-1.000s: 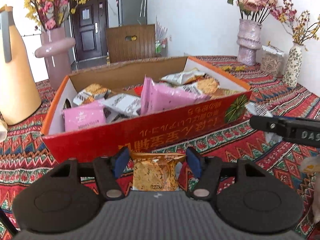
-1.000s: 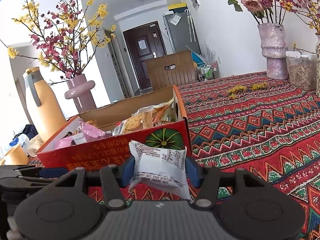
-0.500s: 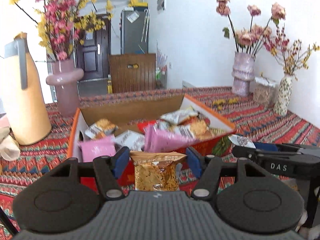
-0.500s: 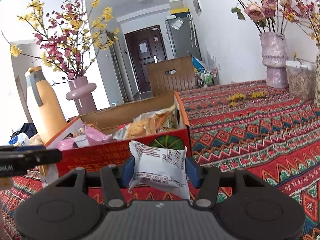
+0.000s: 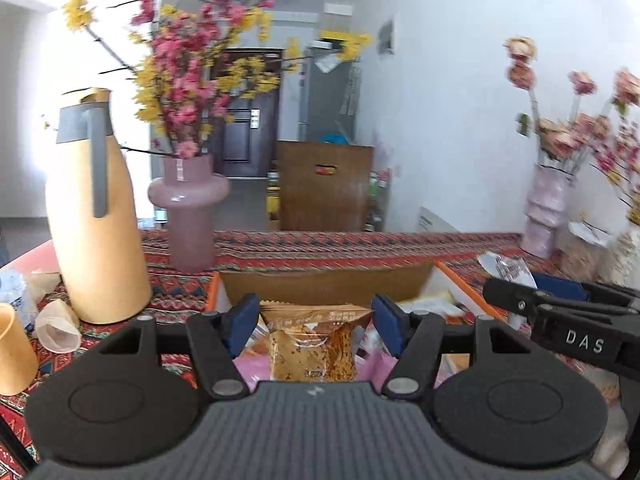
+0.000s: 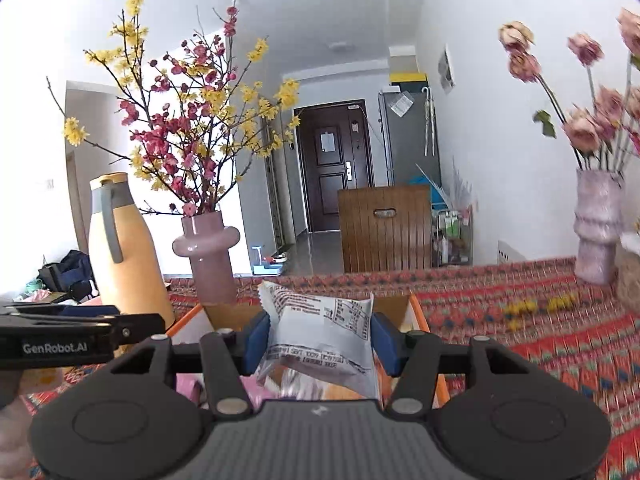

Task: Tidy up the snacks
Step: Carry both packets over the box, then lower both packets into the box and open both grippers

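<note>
Left-wrist view first, reading from the left: an orange cup (image 5: 14, 354) at the edge, a crumpled paper cup (image 5: 56, 326) lying beside it, then the tall tan jug (image 5: 94, 224) with its grey handle, and the pink vase (image 5: 188, 208) of red and yellow blossom behind it, all on the patterned cloth (image 5: 320, 242). At centre the left gripper (image 5: 316, 322) has its blue pads pressed in on a gold snack packet (image 5: 316, 346), which hangs upright over the open box (image 5: 326, 286), with pink packets (image 5: 250, 370) showing underneath. Further right the right gripper (image 5: 532, 292) pokes in from the side, black with white lettering, holding a white packet (image 5: 506, 270) over the box's right end, and a pale ribbed vase (image 5: 548, 212) of dried roses stands at the far right by the wall. From the right-wrist view, the left gripper (image 6: 136, 326) appears at the left edge as a black bar; its tips are out of sight there. The jug (image 6: 124, 256) and pink vase (image 6: 208, 256) stand behind it. In the middle the right gripper (image 6: 318, 336) clamps the white packet (image 6: 320, 328), printed side up, slightly tilted, above the box (image 6: 416, 308) whose orange rim shows on either side. Beyond is a brown chair back (image 6: 386, 228) and a dark door (image 6: 332, 164); yellow petals (image 6: 538, 306) lie scattered on the cloth (image 6: 520, 340) to the right, near the ribbed vase (image 6: 598, 228).
</note>
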Tool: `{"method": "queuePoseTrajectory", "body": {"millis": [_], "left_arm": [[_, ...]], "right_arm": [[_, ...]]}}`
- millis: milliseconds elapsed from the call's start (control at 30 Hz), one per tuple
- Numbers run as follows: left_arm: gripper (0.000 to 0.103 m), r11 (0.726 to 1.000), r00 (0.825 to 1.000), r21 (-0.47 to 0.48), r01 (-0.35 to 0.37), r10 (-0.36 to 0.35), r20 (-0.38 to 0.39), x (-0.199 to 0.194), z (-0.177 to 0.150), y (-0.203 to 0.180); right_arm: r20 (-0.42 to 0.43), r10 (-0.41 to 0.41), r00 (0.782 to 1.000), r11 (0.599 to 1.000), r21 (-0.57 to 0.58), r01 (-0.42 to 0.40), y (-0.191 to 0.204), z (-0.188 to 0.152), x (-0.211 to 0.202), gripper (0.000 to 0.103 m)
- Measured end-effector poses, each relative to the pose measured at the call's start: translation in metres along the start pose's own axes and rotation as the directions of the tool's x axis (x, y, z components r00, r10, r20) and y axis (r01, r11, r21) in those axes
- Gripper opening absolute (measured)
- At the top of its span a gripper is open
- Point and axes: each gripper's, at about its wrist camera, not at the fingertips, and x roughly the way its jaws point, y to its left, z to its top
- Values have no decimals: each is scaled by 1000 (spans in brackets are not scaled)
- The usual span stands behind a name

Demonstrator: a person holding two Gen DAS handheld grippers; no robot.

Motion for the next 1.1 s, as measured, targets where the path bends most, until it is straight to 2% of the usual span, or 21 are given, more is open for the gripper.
{"method": "queuePoseTrajectory", "body": {"millis": [167,300,433,667,733,767,800,833,867,933,1100], "left_arm": [[64,995,997,-59,-76,75,-22,29,5,14],[64,986,990,-84,-142,140,-28,52,-8,26],[64,984,988,-90,-153,150,-37,62,-17,32],[66,988,991,-84,-128,125,-37,63,-23,32],[80,988,993,-97,-122,121,-16,58,-23,33],[84,987,993,-103,-120,120,-6,56,-23,33],[91,987,992,-109,-122,123,10,53,-23,33],[103,986,992,-112,-126,129,17,51,-22,33],[103,984,990,-119,-134,138,26,50,-22,34],[103,982,989,-127,-141,147,34,48,-22,34],[103,981,989,-130,-144,148,23,49,-22,34]], "right_arm": [[-41,-35,999,999,5,35,5,3,44,54],[-60,-91,994,996,4,91,4,-9,72,54],[-86,-89,992,996,18,91,-2,-25,83,54],[-113,-80,990,996,28,84,-5,-31,88,59],[-111,-85,990,996,28,89,-5,-31,87,67],[-106,-93,990,995,29,96,-4,-31,88,69],[-100,-96,990,995,31,99,-5,-30,85,72],[-93,-99,991,994,37,103,-7,-30,83,79],[-86,-99,991,994,45,103,-8,-29,82,83],[-68,-99,993,993,60,103,-11,-29,78,103],[-52,-92,994,993,67,95,-12,-28,73,103]]}}
